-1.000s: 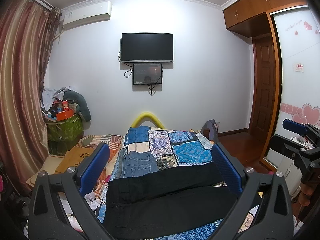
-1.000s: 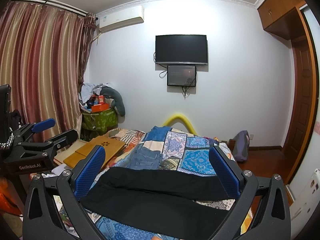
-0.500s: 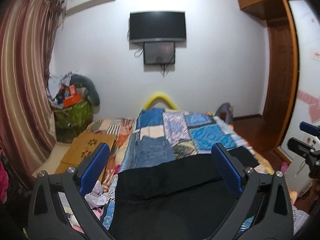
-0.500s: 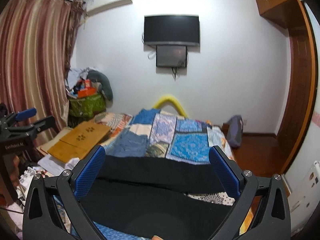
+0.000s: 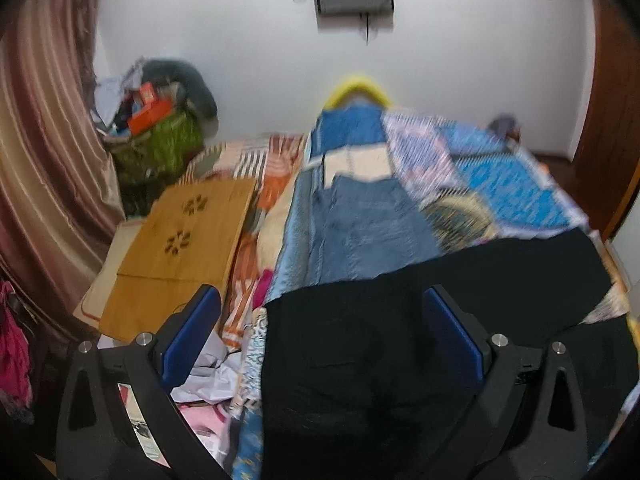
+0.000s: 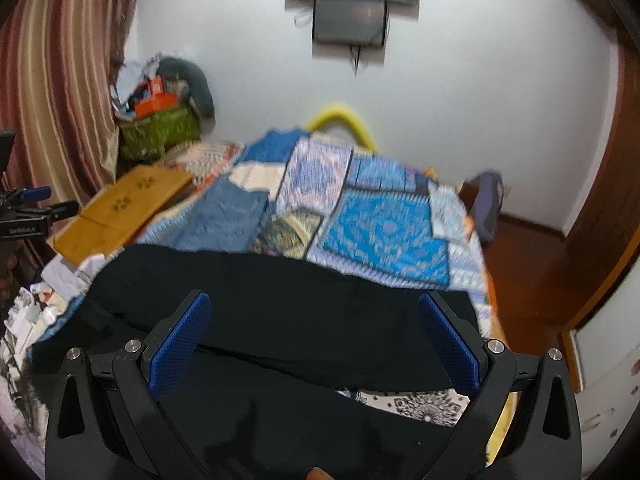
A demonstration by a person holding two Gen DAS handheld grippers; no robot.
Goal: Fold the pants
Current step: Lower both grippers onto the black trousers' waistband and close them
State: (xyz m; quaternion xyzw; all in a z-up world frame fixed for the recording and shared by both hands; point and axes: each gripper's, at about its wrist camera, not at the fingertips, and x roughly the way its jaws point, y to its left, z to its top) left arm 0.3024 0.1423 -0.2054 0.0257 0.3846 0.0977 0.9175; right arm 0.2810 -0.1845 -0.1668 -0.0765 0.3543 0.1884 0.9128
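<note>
- Far left of the black pants (image 6: 280,320), in the right wrist view, the left claw (image 6: 36,208) shows from the side with white lettering that seems to read "GenRobot.AI"; it is small and partly blurred.
- Left of the pants, off the quilt's edge, a wooden board (image 5: 180,248) with flower-shaped cutouts lies flat, and crumpled white paper (image 5: 208,376) sits just beside the pants' near corner.
- In its own view, the left claw (image 5: 320,340) hangs over the pants with its blue pads (image 5: 188,336) spread wide apart, nothing between them.
- The pants lie flat across the near end of the bed, on a blue patchwork quilt (image 6: 380,224); they are plain black, with both legs stretching toward the right edge of the bed and a gap of quilt showing between them there.
- Beyond the pants, folded blue jeans (image 5: 368,224) rest on the quilt, touching their far edge.
- The right claw (image 6: 316,340) also hangs over the pants, pads wide apart and empty.
</note>
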